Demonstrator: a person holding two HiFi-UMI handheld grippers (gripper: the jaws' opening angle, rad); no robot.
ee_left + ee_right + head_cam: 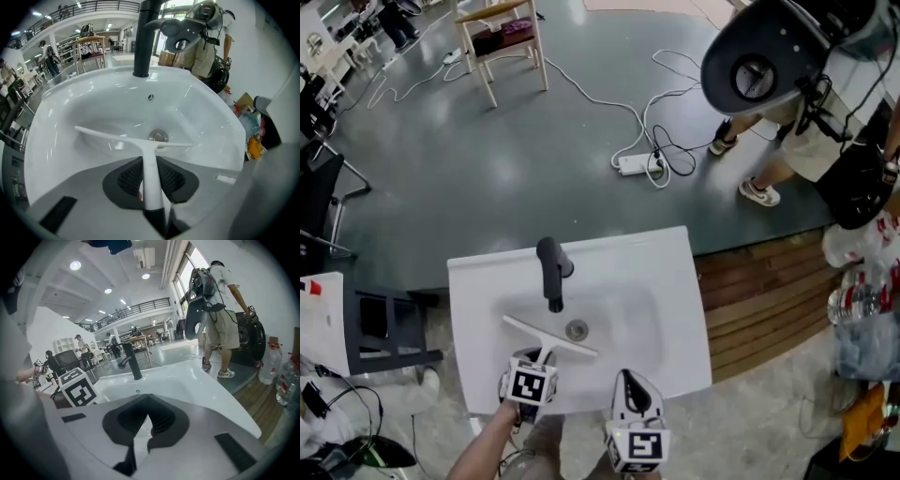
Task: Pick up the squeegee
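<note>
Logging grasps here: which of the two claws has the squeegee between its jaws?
The left claw: it clamps the squeegee by its white handle. The right claw has nothing between its jaws.

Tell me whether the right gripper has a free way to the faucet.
Probably yes: the right gripper hovers at the near sink rim, jaws empty, with only open basin before the faucet; the squeegee lies left of that path.

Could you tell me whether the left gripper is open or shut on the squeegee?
Shut on the squeegee: in the left gripper view, the left gripper has both fingers pressed against its white handle.
</note>
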